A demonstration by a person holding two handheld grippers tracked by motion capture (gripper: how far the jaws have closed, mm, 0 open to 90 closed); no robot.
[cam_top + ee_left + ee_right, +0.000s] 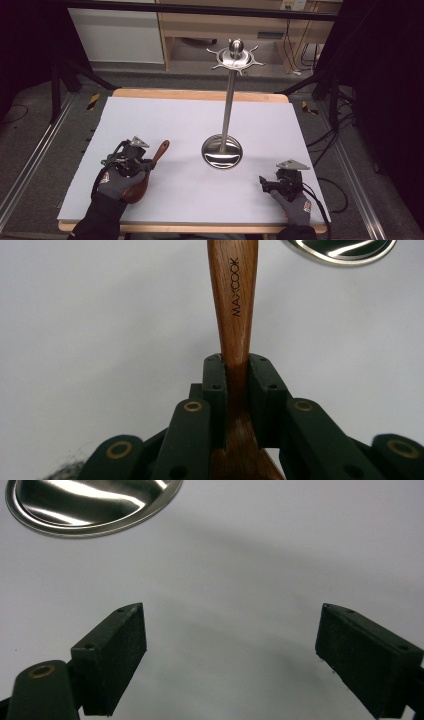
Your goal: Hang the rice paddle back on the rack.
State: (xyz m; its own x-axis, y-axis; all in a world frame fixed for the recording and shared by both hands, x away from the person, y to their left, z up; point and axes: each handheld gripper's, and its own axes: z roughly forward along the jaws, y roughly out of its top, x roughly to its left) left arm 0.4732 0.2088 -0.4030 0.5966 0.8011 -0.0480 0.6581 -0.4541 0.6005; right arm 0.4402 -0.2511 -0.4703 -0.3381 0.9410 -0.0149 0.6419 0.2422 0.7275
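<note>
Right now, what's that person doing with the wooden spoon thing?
A person has a tool in each hand. The left tool is shut on the neck of a wooden spoon, near the front left of the white table. The right tool rests open on the table, holding nothing. Between them stands a tall metal rack with hooks on top, and nothing hangs there yet.

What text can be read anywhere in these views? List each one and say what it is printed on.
"MAXCOOK": printed lengthwise along the handle of the wooden spoon, which the left gripper clamps at its neck.
The grey gloves carry small red marks near the cuffs, too small to read.
A pale label on the furniture behind the table is too blurred to read.
The metal stand shows no lettering.
</note>
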